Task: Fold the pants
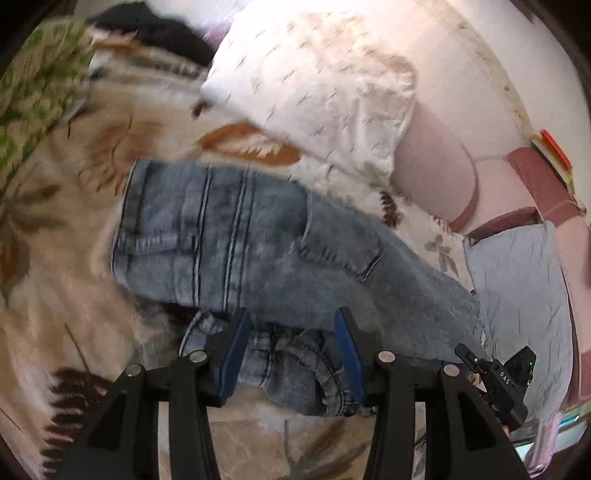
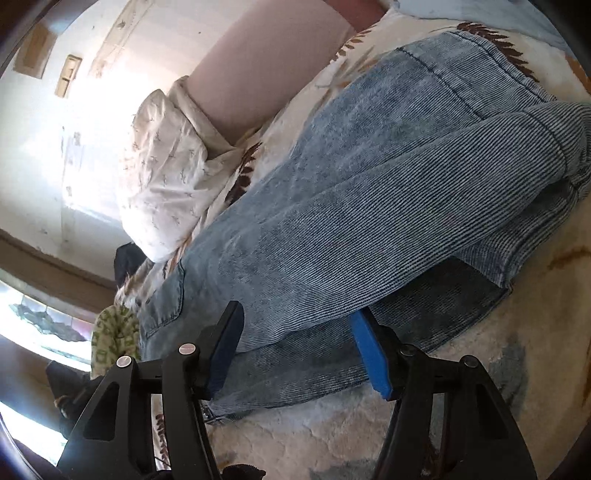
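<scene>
Left-wrist view: the left gripper [image 1: 291,354] stands at six o'clock with its blue-padded fingers [image 1: 232,354] parted to a middling gap; bunched denim of the pants [image 1: 236,236] lies between the pads, but no pad visibly presses on it. The pants, washed blue denim, lie folded lengthwise across the centre of the bed cover [image 1: 66,258], waistband toward nine o'clock, legs running toward four o'clock; the cover is a cream plush fabric printed with brown leaves. A white pillow [image 1: 314,88] rests at twelve o'clock, touching a pink padded headboard [image 1: 436,173] at two o'clock; a pale grey pillow [image 1: 524,288] lies at four o'clock; a green-patterned cloth [image 1: 33,85] sits at ten o'clock; a dark garment [image 1: 159,29] lies at eleven o'clock; the other gripper's black body appears at five o'clock.

Right-wrist view: the right gripper [image 2: 295,354] stands at six o'clock, fingers [image 2: 373,358] likewise apart and gripping nothing; the lower layer of the pants passes between and beneath them; the trouser legs stretch toward two o'clock, one leg lying over the other. The white pillow leans on the headboard at ten o'clock; a pale, stained wall [image 2: 74,147] fills nine to eleven o'clock; a bright window [image 2: 37,325] shows at eight o'clock.
</scene>
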`<state>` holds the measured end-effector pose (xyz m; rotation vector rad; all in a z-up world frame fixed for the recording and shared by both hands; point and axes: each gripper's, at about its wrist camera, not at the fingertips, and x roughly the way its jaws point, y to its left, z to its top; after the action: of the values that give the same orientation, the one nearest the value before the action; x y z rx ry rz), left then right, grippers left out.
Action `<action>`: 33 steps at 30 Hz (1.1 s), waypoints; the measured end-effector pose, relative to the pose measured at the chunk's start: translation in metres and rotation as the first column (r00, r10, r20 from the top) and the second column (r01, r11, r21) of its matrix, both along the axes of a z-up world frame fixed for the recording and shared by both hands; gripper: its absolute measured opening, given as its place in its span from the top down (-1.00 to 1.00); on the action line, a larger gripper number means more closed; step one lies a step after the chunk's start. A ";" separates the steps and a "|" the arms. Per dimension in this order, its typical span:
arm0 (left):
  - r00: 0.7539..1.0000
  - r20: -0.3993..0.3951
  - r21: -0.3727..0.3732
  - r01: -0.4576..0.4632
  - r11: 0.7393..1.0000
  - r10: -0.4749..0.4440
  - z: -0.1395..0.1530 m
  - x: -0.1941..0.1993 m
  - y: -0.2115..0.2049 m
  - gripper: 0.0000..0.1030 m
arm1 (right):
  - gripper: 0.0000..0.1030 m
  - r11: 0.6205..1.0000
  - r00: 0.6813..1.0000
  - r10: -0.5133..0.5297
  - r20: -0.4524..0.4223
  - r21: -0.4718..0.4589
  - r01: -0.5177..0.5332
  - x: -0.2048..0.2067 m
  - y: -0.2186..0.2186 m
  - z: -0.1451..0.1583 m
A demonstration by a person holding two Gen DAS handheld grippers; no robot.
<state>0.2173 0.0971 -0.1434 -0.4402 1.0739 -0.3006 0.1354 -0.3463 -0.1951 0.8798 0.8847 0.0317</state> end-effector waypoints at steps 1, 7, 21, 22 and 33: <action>1.000 -0.030 -0.017 -0.005 1.000 0.004 -0.005 0.001 0.001 0.05 | -0.17 1.000 1.000 0.000 -0.001 0.000 0.000 0.001 0.002 0.000; 0.995 -0.086 -0.063 -0.060 0.996 0.055 -0.012 0.005 0.005 0.05 | -0.17 1.000 1.000 -0.005 0.007 -0.014 0.005 0.008 0.010 -0.002; 0.982 -0.122 -0.215 -0.168 0.962 0.145 -0.038 0.027 0.015 0.74 | 0.48 0.998 0.998 -0.064 0.002 -0.024 0.064 0.014 0.005 -0.017; 0.982 -0.117 -0.213 -0.168 0.962 0.146 -0.039 0.026 0.016 0.79 | 0.60 0.997 0.997 -0.071 0.004 -0.024 0.072 0.014 0.005 -0.018; 0.990 0.008 -0.192 -0.138 0.972 0.142 0.000 0.007 0.022 0.90 | 0.79 0.995 0.993 -0.058 0.106 -0.081 0.067 -0.004 0.010 0.012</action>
<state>0.2243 0.1190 -0.1438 -0.6803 0.9913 -0.2832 0.1319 -0.3361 -0.1830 0.8196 0.7564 -0.0141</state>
